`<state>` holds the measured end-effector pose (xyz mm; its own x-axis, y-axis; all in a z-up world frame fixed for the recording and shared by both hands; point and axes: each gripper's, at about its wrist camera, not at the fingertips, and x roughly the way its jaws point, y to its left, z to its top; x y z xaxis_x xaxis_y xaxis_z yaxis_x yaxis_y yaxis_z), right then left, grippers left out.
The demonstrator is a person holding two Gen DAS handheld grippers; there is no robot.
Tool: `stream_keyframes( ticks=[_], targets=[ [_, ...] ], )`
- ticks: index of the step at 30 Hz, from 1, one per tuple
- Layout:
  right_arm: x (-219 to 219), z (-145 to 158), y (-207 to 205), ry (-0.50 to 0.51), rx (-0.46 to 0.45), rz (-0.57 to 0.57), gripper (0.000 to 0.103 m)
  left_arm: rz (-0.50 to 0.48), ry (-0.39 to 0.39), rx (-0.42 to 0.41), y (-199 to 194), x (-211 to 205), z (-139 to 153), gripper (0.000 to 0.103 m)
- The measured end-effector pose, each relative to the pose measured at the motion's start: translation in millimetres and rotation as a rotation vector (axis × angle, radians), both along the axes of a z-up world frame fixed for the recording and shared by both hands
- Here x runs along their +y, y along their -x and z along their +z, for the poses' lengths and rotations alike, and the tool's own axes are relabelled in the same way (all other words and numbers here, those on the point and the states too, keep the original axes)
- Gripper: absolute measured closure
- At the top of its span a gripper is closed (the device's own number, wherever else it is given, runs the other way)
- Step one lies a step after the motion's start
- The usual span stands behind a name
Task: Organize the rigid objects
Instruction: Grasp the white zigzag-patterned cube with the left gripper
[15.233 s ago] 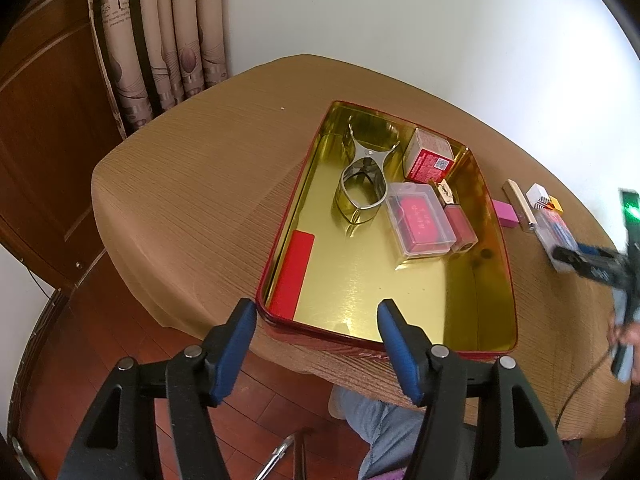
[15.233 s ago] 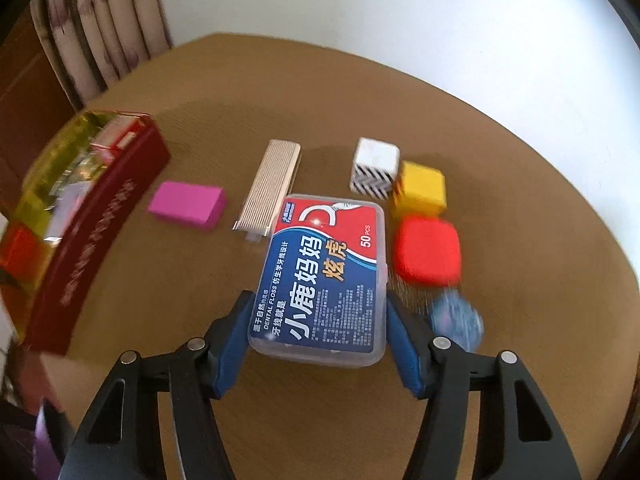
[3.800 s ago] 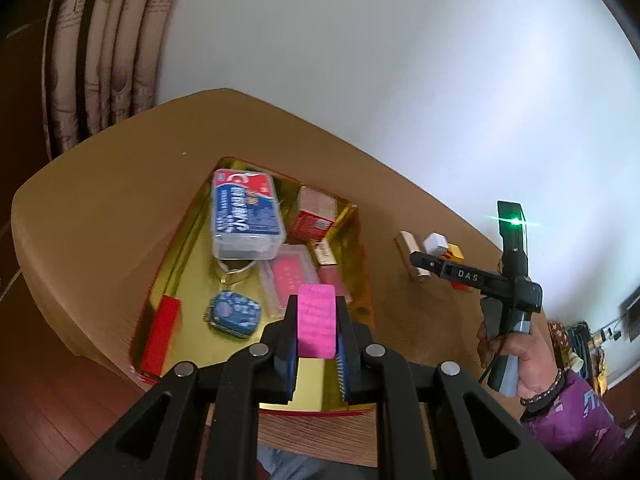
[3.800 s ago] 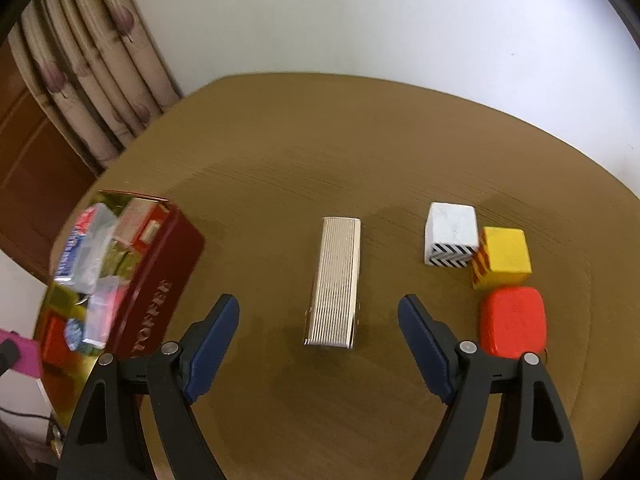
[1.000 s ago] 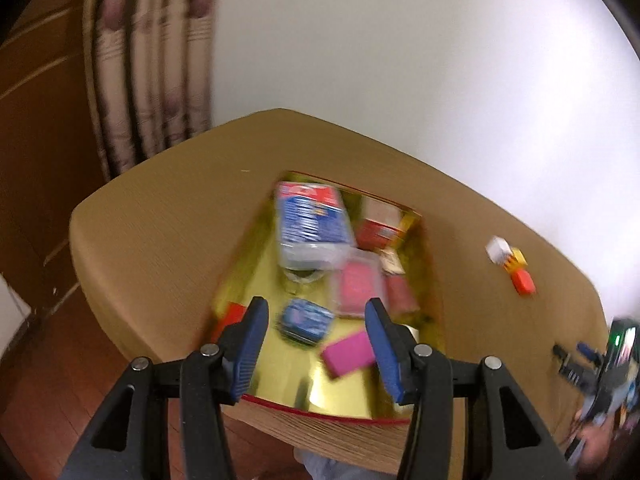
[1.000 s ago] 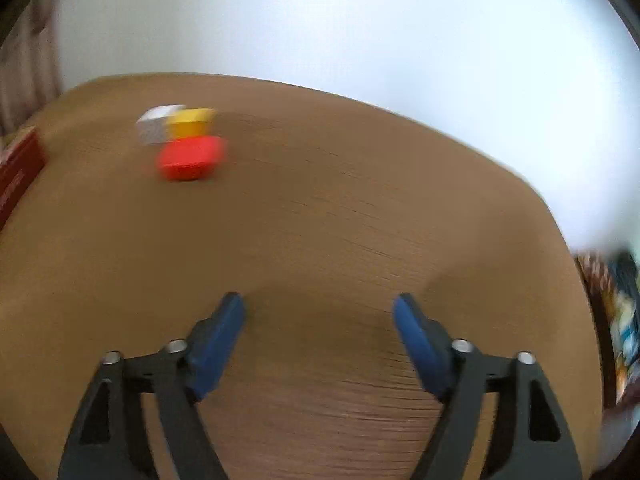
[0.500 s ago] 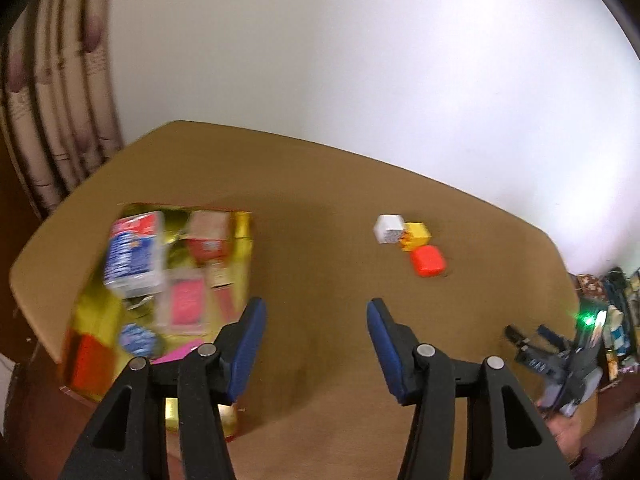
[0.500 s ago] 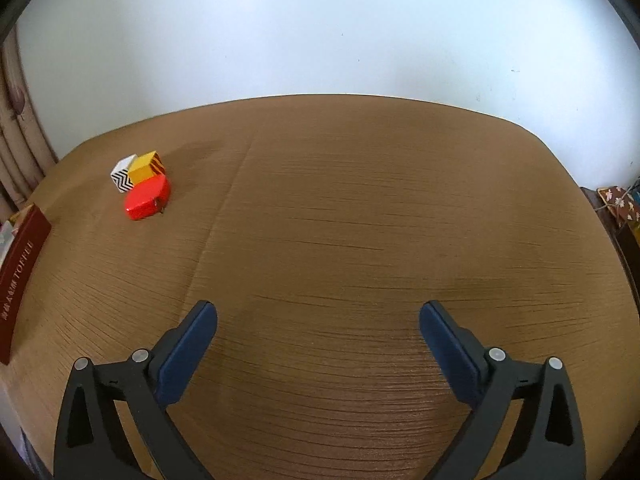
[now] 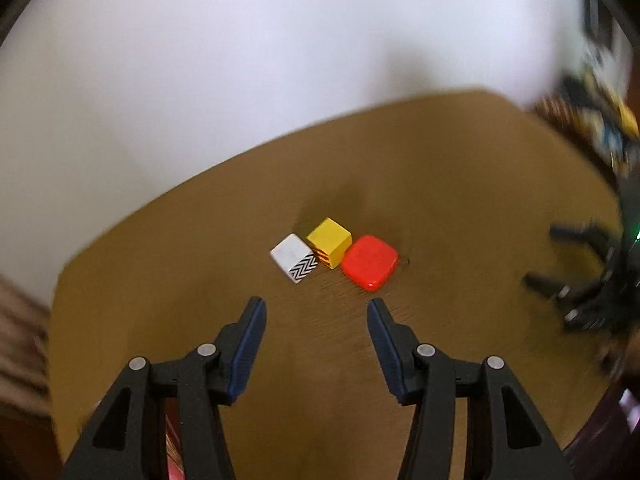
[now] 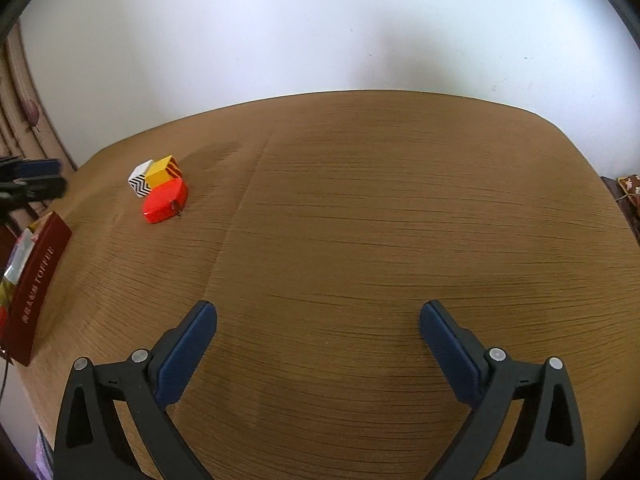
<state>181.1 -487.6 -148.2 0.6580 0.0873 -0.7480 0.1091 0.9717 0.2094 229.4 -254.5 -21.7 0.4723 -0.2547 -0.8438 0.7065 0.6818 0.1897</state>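
Note:
A white cube with black zigzags [image 9: 294, 258], a yellow cube [image 9: 329, 242] and a flat red case [image 9: 370, 262] sit touching in a row on the brown table [image 9: 440, 184]. My left gripper [image 9: 316, 307] is open and empty, just short of them and above the table. The same three also show at the far left of the right wrist view: the white cube [image 10: 140, 183], yellow cube [image 10: 163, 171] and red case [image 10: 165, 200]. My right gripper [image 10: 318, 314] is wide open and empty over bare table, well to their right. The red tin [image 10: 34, 284] stands at the left edge there.
The left gripper's tips [image 10: 34, 179] show blurred at the left edge of the right wrist view. The right gripper [image 9: 576, 284] shows blurred at the right of the left wrist view. A white wall lies behind the table, a curtain [image 10: 20, 112] at far left.
My left gripper has swung right from the tin and closer to the three small objects. My right gripper has barely moved and stays wide open.

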Motion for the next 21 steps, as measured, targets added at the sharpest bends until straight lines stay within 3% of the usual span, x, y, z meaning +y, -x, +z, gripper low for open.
stream_keyframes(
  ticks=[3,5,13,21],
  targets=[
    [-1,2,3,-0.013,-0.012,0.009,0.002,-0.062,-0.037,0.017,-17,-10,-11,0.049],
    [0,2,0,-0.023,-0.02,0.011,0.002,-0.103,-0.044,0.073,-30,-16,-18,0.049],
    [-7,6,9,-0.053,-0.041,0.025,0.002,-0.189,-0.155,0.099,-74,-27,-46,0.049],
    [-11,8,14,-0.059,-0.045,0.025,0.002,-0.281,-0.202,0.127,-97,-39,-59,0.049]
  ],
)
